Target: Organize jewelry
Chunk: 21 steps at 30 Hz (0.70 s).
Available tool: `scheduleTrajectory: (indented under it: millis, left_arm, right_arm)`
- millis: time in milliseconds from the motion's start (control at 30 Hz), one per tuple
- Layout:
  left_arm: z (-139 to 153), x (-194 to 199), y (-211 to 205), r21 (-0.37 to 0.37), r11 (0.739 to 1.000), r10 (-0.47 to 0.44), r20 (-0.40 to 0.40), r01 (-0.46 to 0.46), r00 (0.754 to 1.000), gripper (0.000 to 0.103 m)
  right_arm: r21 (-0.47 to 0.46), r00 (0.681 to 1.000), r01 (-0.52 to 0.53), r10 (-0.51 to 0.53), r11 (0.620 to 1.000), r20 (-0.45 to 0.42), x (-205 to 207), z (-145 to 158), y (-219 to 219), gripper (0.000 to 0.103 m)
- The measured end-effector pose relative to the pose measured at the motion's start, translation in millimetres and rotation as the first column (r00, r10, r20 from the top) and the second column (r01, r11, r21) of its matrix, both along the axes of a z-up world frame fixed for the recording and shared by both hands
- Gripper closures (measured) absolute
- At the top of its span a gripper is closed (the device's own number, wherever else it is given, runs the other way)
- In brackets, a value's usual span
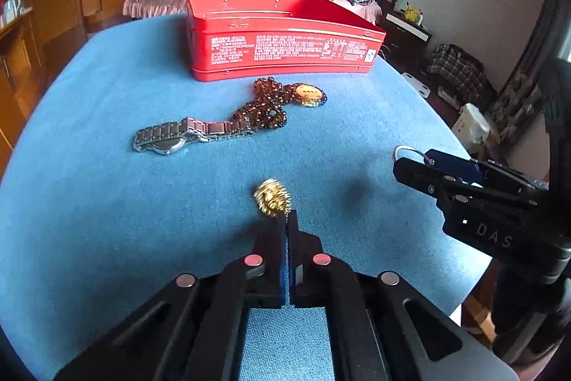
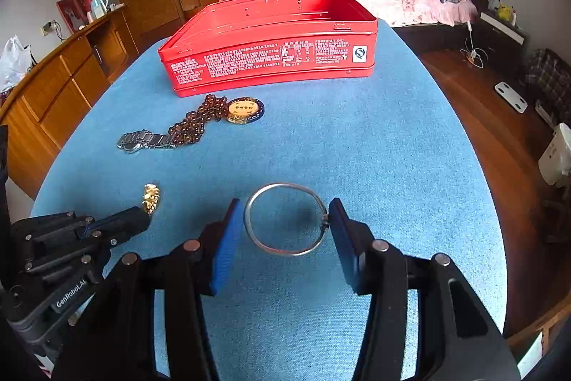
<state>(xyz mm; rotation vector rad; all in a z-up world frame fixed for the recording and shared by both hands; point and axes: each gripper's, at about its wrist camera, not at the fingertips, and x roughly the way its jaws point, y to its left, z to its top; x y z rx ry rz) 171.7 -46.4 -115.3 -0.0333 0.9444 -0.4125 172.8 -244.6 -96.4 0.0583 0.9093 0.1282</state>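
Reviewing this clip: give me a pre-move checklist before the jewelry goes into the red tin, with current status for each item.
1. Left gripper shut on gold brooch: ok, pinched at its edge.
2. Silver bangle between right gripper fingers: ok; firm grip: cannot tell.
3. Red tin open: ok.
4. Tin interior free: cannot tell, floor hidden.
5. Watch and bead necklace lie before the tin, in the carry path: not ok.
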Motion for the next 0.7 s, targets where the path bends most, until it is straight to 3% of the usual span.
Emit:
scheduleTrajectory:
  millis: [200, 333, 367, 500, 533, 567, 700]
  left_arm:
    - [-0.2, 1.5, -1.2, 0.012, 1.000, -0.002, -0.003, 0.002, 1.000, 0.102]
    - [0.7, 2.9, -4.5, 0.009, 1.000, -0.016, 0.000, 0.016, 1.000, 0.079]
    - [0.6, 4.4, -5.9, 0.012, 1.000, -0.014, 0.003, 0.014, 1.000, 0.079]
    - [0.3, 9.2, -8.5, 0.014, 1.000, -0.006, 0.008, 0.005, 1.000, 0.079]
    - [0.1, 11.1, -8.7, 0.013, 1.000, 0.000, 0.009, 0.000, 1.000, 0.083]
    - [-0.3, 12.2, -8.4, 0.016, 1.000, 0.008, 0.011, -0.009, 1.000, 0.095]
    - [-1.7, 16.5, -4.1, -0.009, 1.000, 0.028, 0.004, -0.028, 1.000, 0.102]
  right_arm:
    - [-0.003, 1.000, -0.006, 0.006, 1.000, -0.003, 0.9, -0.5, 2.5, 0.055]
    - [-0.001, 1.000, -0.008, 0.008, 1.000, -0.009, 1.3, -1.6, 3.4, 0.055]
    - [0.000, 1.000, -0.008, 0.008, 1.000, -0.009, 1.4, -1.6, 3.5, 0.055]
    - [0.001, 1.000, -0.011, 0.011, 1.000, -0.010, 1.0, -1.7, 3.1, 0.055]
    - [0.001, 1.000, -0.011, 0.011, 1.000, -0.011, 1.1, -2.3, 2.6, 0.055]
    - [0.002, 1.000, -0.009, 0.009, 1.000, -0.012, 1.2, -2.8, 2.3, 0.055]
    - [0.006, 1.000, -0.008, 0.008, 1.000, -0.014, 1.0, -4.0, 1.4, 0.055]
